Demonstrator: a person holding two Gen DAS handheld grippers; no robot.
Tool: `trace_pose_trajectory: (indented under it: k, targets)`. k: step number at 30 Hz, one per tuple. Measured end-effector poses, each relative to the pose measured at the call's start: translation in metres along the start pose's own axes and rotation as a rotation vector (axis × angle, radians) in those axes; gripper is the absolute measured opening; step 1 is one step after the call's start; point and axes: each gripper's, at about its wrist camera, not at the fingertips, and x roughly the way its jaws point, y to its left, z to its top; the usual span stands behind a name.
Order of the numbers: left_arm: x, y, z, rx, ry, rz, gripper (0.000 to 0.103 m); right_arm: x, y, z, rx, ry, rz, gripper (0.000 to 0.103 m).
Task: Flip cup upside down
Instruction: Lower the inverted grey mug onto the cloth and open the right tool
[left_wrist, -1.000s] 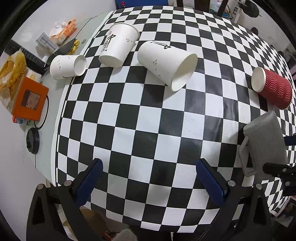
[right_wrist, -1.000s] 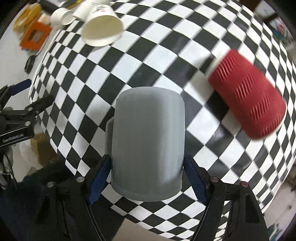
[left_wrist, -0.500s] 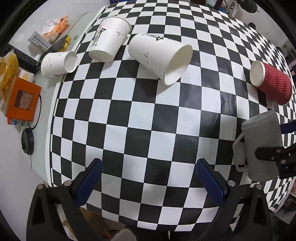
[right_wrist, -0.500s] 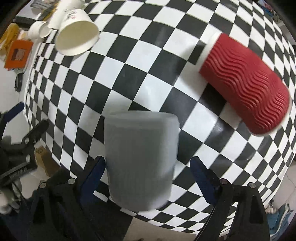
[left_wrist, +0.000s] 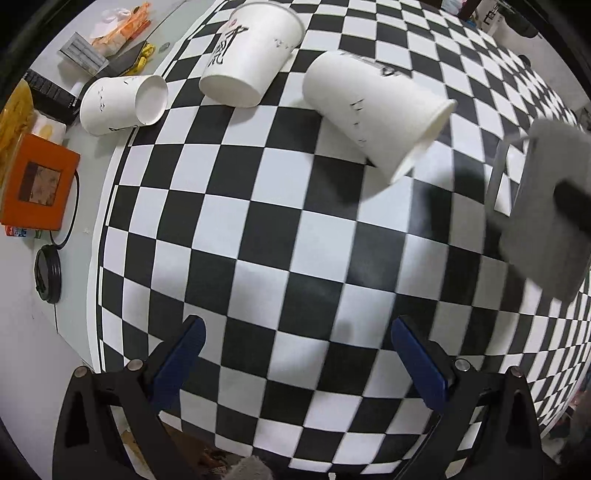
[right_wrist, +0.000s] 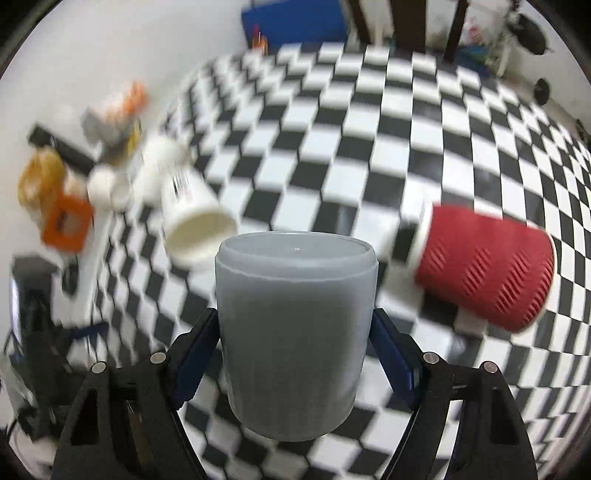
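Observation:
My right gripper (right_wrist: 295, 347) is shut on a grey mug (right_wrist: 295, 332), its blue pads pressed on both sides, with the mug's flat closed base turned up and away. In the left wrist view the same mug (left_wrist: 546, 206) hangs blurred above the checkered cloth (left_wrist: 280, 229) at the right, handle to the left. My left gripper (left_wrist: 299, 354) is open and empty over the cloth's near edge. A red ribbed cup (right_wrist: 487, 269) lies on its side to the right of the mug.
Three white paper cups (left_wrist: 373, 114) (left_wrist: 251, 55) (left_wrist: 122, 103) lie on their sides at the far left of the cloth. An orange box (left_wrist: 37, 181), a black lid (left_wrist: 48, 273) and snack packets (left_wrist: 122, 26) sit on the bare table left of the cloth.
My right gripper closed on the grey mug and lifted and tilted it; the view swung up toward the far side. My left gripper stayed open and moved closer to the cloth.

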Motion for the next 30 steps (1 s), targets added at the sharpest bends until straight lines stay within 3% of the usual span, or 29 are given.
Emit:
trace_pose_trajectory:
  k: [3, 9, 13, 21, 25, 30]
  targets:
    - [0.008, 0.006, 0.003, -0.002, 0.009, 0.005, 0.103, 0.001, 0.009, -0.005, 0.017, -0.176, -0.046, 0.083]
    - [0.013, 0.011, 0.003, 0.052, -0.009, -0.001, 0.103, 0.011, 0.028, -0.031, -0.019, -0.308, -0.132, 0.083]
    - [0.012, 0.007, -0.009, 0.082, -0.039, -0.018, 0.103, 0.012, 0.046, -0.046, -0.043, -0.324, -0.187, 0.083]
    - [0.0, -0.002, -0.028, 0.129, -0.113, -0.042, 0.103, 0.016, 0.05, -0.079, 0.01, -0.257, -0.248, 0.085]
    - [-0.018, -0.007, -0.042, 0.148, -0.151, -0.03, 0.103, 0.001, 0.045, -0.099, 0.053, -0.261, -0.278, 0.098]
    - [-0.063, -0.016, -0.06, 0.175, -0.223, -0.039, 0.103, -0.025, 0.043, -0.12, 0.124, -0.246, -0.316, 0.103]
